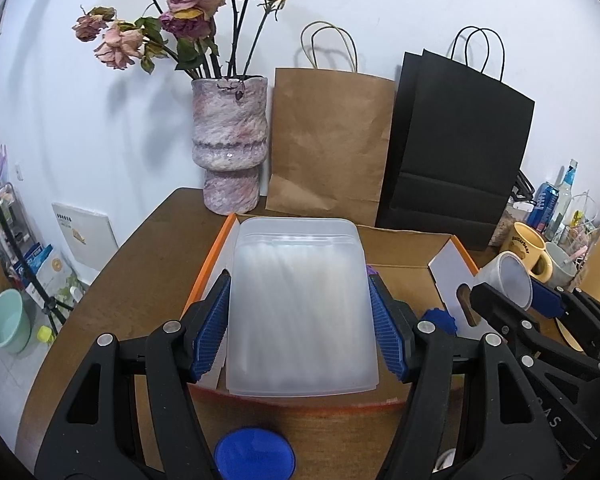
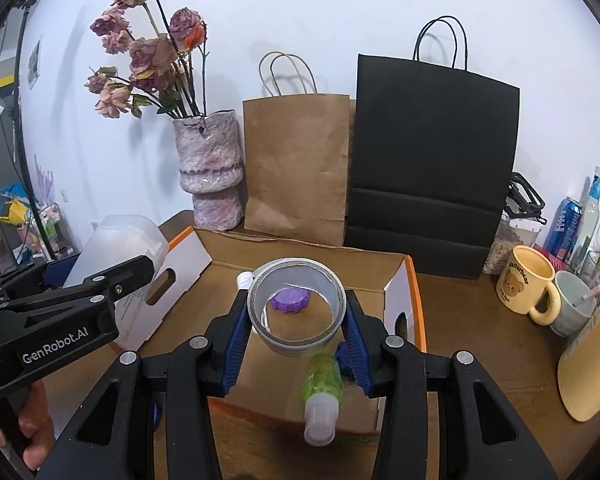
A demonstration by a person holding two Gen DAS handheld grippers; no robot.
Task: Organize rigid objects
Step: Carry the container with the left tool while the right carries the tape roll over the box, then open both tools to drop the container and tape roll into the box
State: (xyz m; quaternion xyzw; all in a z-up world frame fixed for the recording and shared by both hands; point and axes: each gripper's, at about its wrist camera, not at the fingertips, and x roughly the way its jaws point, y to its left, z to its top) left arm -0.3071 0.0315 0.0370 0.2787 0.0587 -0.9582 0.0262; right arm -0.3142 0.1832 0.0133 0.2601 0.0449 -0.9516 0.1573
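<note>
1. Tape roll (image 2: 296, 306) is pinched by its outer wall between the right gripper (image 2: 296, 336) fingers, held above the cardboard box (image 2: 414, 300).
2. Left gripper (image 1: 300, 332) fingers clamp the frosted plastic container (image 1: 300, 308) by its sides, over the box's left part.
3. Lower each straight down, level; release only once seated.
4. Purple gear (image 2: 290, 300) probably lies on the box floor; set the tape beside it.
5. Green bottle (image 2: 324, 396) lies just below the tape; avoid nudging it.

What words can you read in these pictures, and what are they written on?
"GenRobot.AI": white letters on the side of the left gripper, seen from the right wrist.
"Butterbear": on the yellow mug, above its bear face; small, so my best reading.
Blue can: lettering too blurred to read.
White letters on the right gripper: only partly seen, unreadable.
Cardboard box label: too small to read.
</note>
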